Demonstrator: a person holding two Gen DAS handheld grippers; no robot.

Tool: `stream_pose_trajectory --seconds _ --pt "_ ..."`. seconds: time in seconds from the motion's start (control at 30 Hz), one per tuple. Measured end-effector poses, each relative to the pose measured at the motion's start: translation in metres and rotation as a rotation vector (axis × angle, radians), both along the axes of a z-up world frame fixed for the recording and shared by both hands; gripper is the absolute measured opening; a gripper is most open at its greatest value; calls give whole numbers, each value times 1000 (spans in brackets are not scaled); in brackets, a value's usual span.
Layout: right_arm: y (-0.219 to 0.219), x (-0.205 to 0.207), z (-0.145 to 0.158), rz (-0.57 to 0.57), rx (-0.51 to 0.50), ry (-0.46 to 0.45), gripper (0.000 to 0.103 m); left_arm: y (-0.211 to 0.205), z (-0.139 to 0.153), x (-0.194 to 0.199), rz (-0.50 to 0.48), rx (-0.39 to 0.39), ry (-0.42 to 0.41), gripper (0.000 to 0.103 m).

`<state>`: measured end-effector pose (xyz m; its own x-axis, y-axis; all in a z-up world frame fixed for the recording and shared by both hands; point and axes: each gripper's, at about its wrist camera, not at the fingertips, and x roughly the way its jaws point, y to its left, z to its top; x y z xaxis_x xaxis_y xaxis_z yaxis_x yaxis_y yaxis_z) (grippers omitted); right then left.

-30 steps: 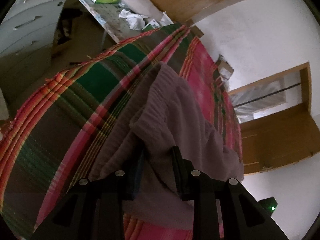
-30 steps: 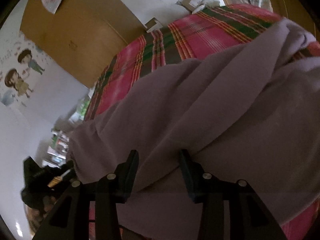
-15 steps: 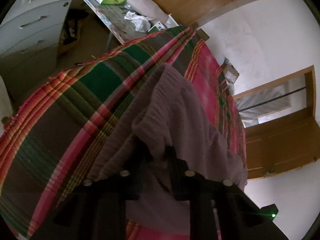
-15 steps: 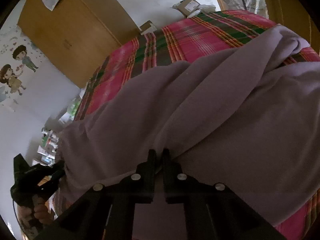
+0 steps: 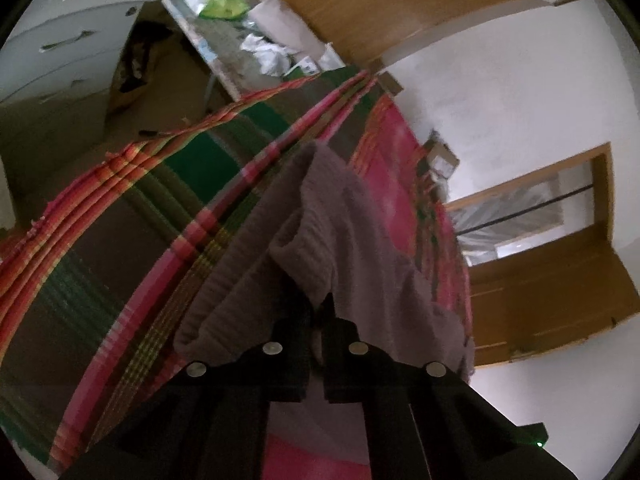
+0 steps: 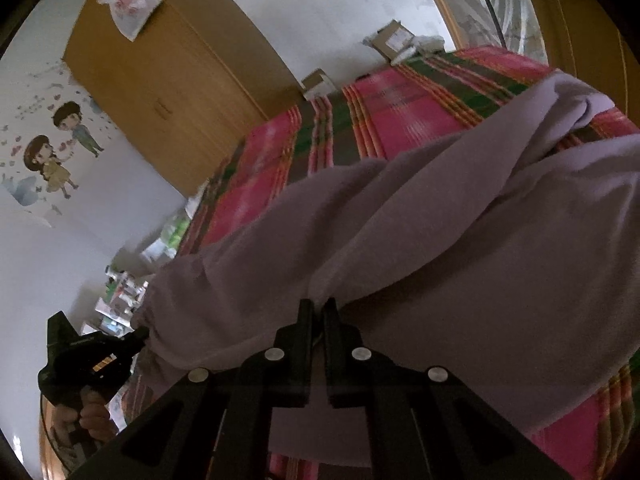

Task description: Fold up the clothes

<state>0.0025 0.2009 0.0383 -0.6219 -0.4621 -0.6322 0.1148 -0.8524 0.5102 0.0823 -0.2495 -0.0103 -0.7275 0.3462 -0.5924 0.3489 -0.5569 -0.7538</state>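
Observation:
A mauve knitted sweater point(image 5: 340, 240) lies across a pink, green and brown plaid bedspread point(image 5: 132, 248). My left gripper point(image 5: 318, 312) is shut on a ribbed edge of the sweater near the bottom of the left wrist view. In the right wrist view the sweater point(image 6: 460, 240) fills the middle and right, and my right gripper point(image 6: 318, 312) is shut on a fold along its near edge. The left gripper point(image 6: 138, 338) also shows at the lower left of that view, pinching the sweater's far end, with a hand point(image 6: 88, 416) on its handle.
A cluttered table point(image 5: 240, 36) and white drawers point(image 5: 68, 52) stand beyond the bed's far edge. A wooden wardrobe point(image 6: 160, 80) with a plastic bag point(image 6: 130, 4) on top stands behind. Cardboard boxes point(image 6: 394, 40) sit by the wall, near a wooden door frame point(image 5: 560, 248).
Both grippers have gone from open to shut on the sweater: the right first, the left after it. The sweater's edge has bunched up slightly in the left gripper.

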Motion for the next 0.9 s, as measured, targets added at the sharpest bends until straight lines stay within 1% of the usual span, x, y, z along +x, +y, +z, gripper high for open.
stream_pose_trajectory --seconds 0.2,0.43,0.57,0.8,0.9 --pt "7 10 13 4 -16 47 5 4 14 7 -12 -9 49 4" --pt "10 20 19 17 -26 51 5 4 20 18 -6 -25 69 3" --pt "9 25 10 28 -12 20 5 3 12 23 -16 -30 52 3" --pt "10 24 -16 31 15 -62 4 -3 -14 28 8 -20 -21 3" --pt "11 23 -22 29 24 -77 4 -5 -16 31 17 -25 -23 3"
